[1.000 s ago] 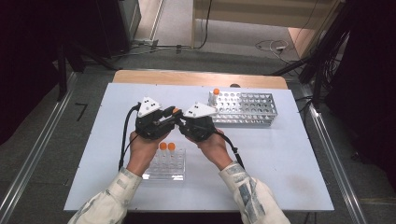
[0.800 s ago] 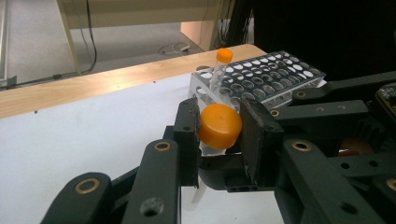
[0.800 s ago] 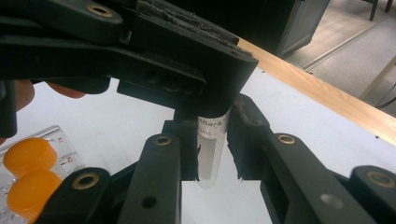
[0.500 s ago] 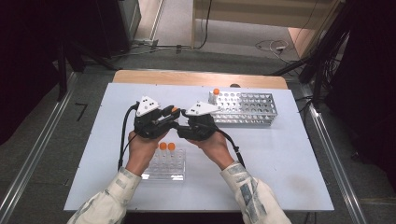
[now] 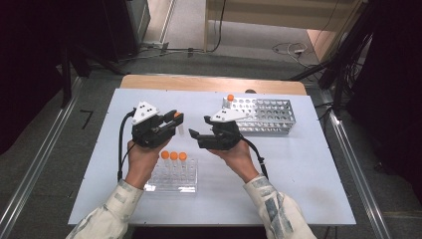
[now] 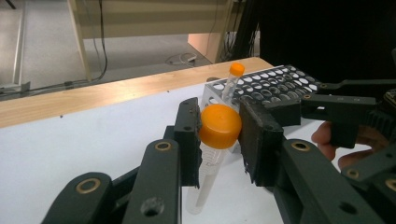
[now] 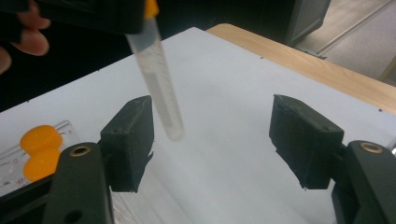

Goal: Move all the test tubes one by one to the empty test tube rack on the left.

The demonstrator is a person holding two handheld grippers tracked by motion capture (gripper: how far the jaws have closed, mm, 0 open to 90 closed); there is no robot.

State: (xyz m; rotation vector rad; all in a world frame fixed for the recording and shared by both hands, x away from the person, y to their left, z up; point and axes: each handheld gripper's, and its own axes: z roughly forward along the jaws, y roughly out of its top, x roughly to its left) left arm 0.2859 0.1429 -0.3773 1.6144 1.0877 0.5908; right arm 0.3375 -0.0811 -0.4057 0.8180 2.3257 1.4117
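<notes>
The capped tube [image 6: 215,140] hangs pinched under its orange cap in the left gripper [image 5: 171,123]; the right gripper [image 7: 212,140] has just been opening, jaws spread and empty. A hand-over looks finished. Next, I judge, comes seating it in the clear rack [image 5: 174,175], with open table [image 5: 298,169] all around.

The left tool [image 5: 175,121] is held up over the worktop in the person's left hand [image 5: 143,154], jaws pointing toward the other tool and clamped tight. The right tool [image 5: 195,138] faces it from just beside, in the right hand [image 5: 238,154]; its jaws have just been opening and stand wide apart, with nothing pressed between them. Both forearms, in light patterned sleeves [image 5: 272,209], come in from the bottom of the high view.
</notes>
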